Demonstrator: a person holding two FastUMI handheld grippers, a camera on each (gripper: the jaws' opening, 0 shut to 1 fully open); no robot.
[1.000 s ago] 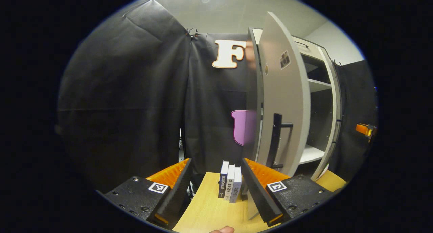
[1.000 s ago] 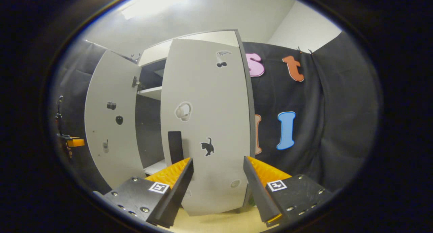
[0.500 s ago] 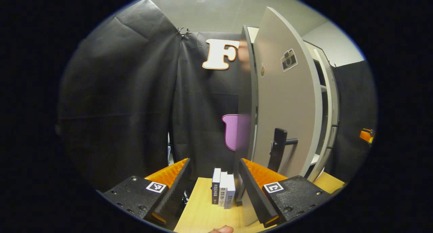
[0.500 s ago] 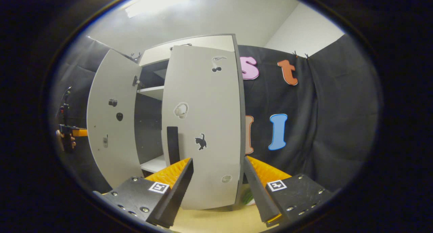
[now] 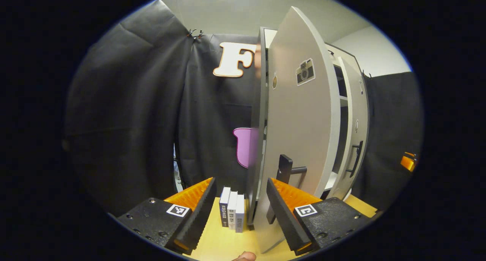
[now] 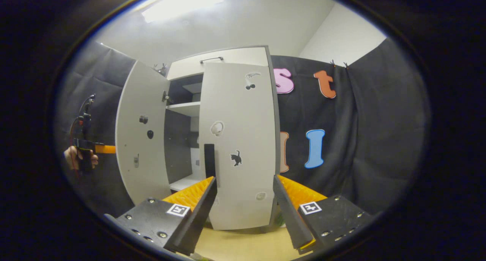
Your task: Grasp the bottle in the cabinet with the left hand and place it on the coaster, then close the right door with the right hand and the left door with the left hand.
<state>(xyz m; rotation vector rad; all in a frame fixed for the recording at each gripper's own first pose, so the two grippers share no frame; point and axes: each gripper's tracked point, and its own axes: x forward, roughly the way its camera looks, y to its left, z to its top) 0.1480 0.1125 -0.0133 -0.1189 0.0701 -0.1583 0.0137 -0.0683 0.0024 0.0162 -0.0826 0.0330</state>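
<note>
1. Left gripper view: your left gripper is spread wide and empty over the wooden tabletop; three small books stand upright between its fingers; the left door is ajar, nearer the cabinet than a second ago.
2. Right gripper view: your right gripper gapes, holding nothing; the right door is almost closed and has receded; I cannot make out the bottle or coaster.
</note>
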